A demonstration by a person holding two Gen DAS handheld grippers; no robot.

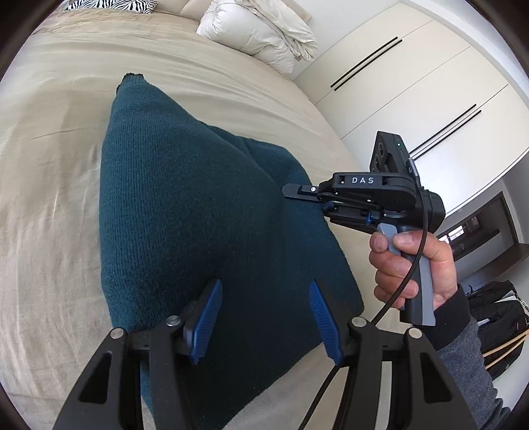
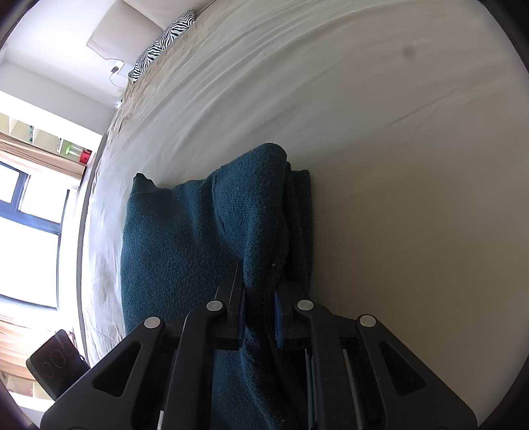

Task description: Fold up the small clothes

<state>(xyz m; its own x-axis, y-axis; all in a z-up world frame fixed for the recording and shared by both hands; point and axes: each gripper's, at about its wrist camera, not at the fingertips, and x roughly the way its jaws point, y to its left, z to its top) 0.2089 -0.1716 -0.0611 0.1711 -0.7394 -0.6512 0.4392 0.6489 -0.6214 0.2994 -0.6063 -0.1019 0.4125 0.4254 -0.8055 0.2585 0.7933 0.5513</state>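
Observation:
A dark teal knit garment (image 1: 198, 215) lies folded on the beige bed (image 1: 49, 165), narrowing toward the far end. My left gripper (image 1: 265, 284) hovers over its near part, open, with its blue pads (image 1: 211, 314) wide apart and nothing pressed between them. A hand (image 1: 406, 268) holds my right gripper (image 1: 291, 192) at the garment's right edge. In the right wrist view the right gripper (image 2: 259, 297) is shut on a raised fold of the teal garment (image 2: 185, 231), with the knit pinched between both pads.
A white duvet bundle (image 1: 261, 29) and a zebra-print pillow (image 2: 165, 43) sit at the bed's far end. White wardrobe doors (image 1: 413, 82) stand to the right, with a black bag (image 1: 496, 317) on the floor. A window (image 2: 29, 215) lies beyond the bed's other side.

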